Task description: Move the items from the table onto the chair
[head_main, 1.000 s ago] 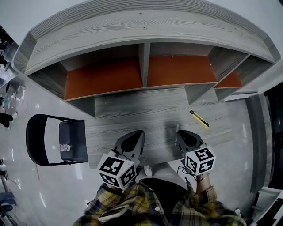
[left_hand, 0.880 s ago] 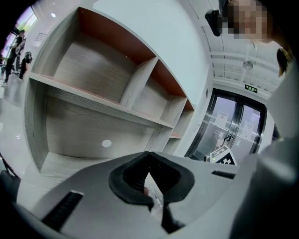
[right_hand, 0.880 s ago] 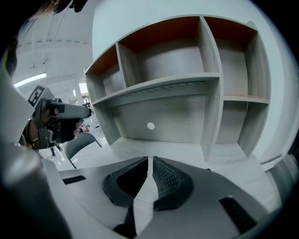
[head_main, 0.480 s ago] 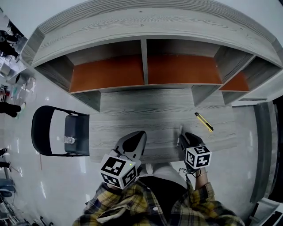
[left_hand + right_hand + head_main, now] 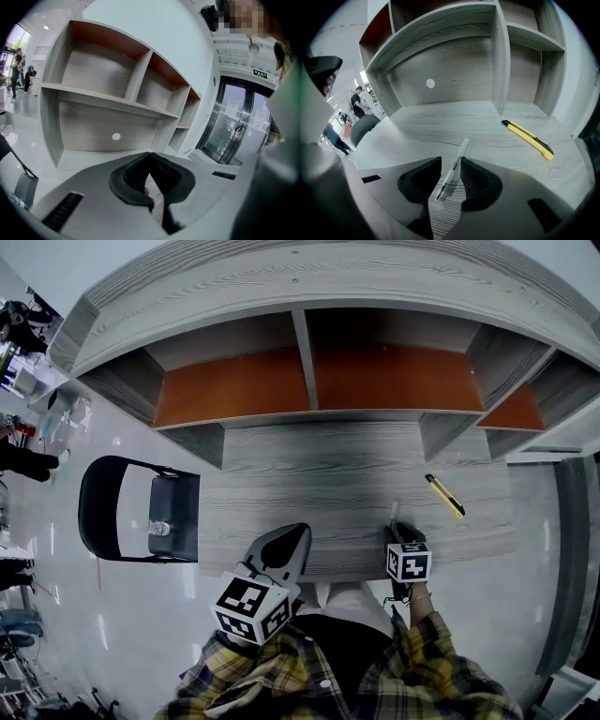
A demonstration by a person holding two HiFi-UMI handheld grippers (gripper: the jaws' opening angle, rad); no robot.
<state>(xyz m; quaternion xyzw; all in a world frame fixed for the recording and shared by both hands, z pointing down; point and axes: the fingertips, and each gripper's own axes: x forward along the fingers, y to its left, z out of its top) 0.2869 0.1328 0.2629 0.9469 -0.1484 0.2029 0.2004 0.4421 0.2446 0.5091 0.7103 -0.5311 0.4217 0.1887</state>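
Fingers (image 5: pixel 421 182) of right gripper (image 5: pixel 450 163) just opened, dropped lower, straddling pen (image 5: pixel 460 151) on table (image 5: pixel 497 136).

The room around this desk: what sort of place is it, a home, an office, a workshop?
Probably an office or a public building's hall, not a home: a plain grey desk with an open shelf unit, a glossy floor, and metal-framed glass doors under a green sign.
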